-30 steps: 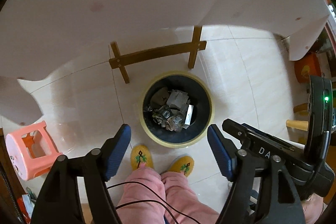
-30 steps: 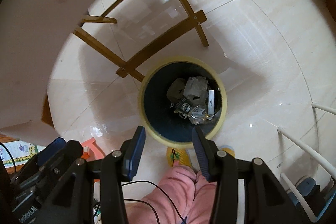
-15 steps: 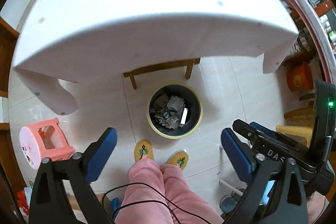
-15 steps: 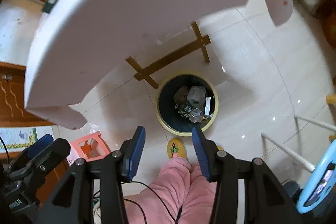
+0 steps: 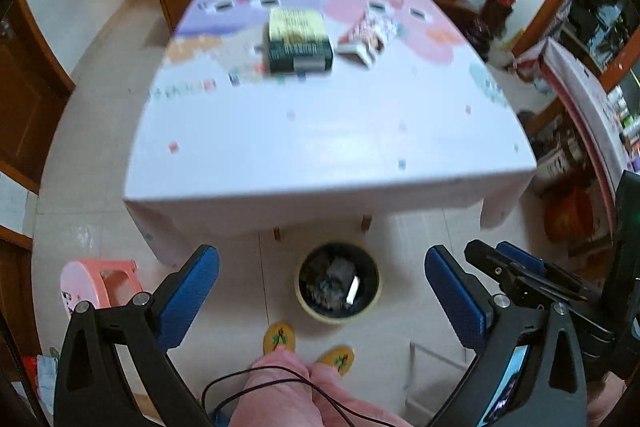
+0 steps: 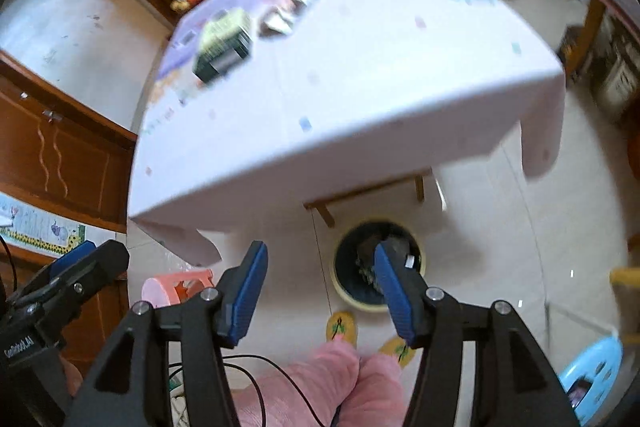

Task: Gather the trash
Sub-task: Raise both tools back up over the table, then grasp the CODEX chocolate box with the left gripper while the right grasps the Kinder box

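A dark bin with a yellow rim (image 5: 316, 311) stands on the floor under the table's near edge, with crumpled trash inside. On the white patterned tablecloth (image 5: 320, 139) lie a dark green box (image 5: 298, 41) and a patterned packet (image 5: 370, 35); in the right wrist view the box (image 6: 224, 47) and the packet (image 6: 292, 7) are blurred. My left gripper (image 5: 320, 255) hangs high over the floor, its jaws wide and nothing between them. My right gripper (image 6: 320, 247) is also empty, its jaws opening; its right finger covers part of the bin (image 6: 348, 297).
A pink stool (image 5: 100, 287) stands left of the bin. The person's pink trouser legs and yellow slippers (image 5: 280, 337) are just in front of it. An orange bucket (image 5: 568, 215) and shelves are on the right, a light blue stool (image 6: 592, 367) lower right, and a wooden cabinet (image 6: 60, 155) on the left.
Both grippers have risen from just above the bin to above table height, so the tabletop with its box and packet has come into view. Both pairs of jaws have widened.
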`<state>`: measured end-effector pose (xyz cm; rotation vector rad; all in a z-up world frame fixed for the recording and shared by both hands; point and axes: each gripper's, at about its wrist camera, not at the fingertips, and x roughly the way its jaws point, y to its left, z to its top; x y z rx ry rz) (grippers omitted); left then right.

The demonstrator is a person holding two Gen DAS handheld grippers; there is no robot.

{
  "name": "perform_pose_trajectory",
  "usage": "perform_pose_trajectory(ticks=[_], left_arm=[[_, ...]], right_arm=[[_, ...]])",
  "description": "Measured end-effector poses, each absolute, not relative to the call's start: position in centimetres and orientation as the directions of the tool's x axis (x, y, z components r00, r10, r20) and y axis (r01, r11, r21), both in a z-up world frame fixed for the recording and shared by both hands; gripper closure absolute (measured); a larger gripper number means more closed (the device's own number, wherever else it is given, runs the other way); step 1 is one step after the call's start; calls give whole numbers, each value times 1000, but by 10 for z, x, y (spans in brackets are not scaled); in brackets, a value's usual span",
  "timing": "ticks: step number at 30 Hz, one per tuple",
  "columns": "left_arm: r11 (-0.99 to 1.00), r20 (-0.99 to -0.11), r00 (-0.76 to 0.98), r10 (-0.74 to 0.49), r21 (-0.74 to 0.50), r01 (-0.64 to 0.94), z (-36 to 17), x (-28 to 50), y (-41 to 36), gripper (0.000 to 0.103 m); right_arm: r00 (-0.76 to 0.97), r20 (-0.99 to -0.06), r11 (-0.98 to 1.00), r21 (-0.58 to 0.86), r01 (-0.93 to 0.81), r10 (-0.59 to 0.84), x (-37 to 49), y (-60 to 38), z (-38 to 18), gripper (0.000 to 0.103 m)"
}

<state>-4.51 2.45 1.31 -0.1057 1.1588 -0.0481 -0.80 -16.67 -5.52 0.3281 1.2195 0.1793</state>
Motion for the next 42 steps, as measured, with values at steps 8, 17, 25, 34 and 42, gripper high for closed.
perform_pose_trajectory(ticks=[8,17,25,34,42], left_arm=[[995,-876,479,-46,-85,-60,47,-17,29,1],[995,-869,493,-43,-81,-56,47,55,42,1],[995,-929,366,-59,-83,-50,-8,182,63,1],[979,-978,169,-119,-144,-143,-96,286,77,1],[984,-988,120,-99,-115,-138,-128,316,61,1]], right_arm=[[430,-844,941,337,-42,321,34,-162,-9,38],[448,-836,940,340,-30,317,99,-152,2,38],[430,-861,939,335,76,272,183,-140,-19,35],[386,-893,918,332,217,232,273,-127,-75,28],[357,-912,920,301,252,200,313,-122,-99,26]])
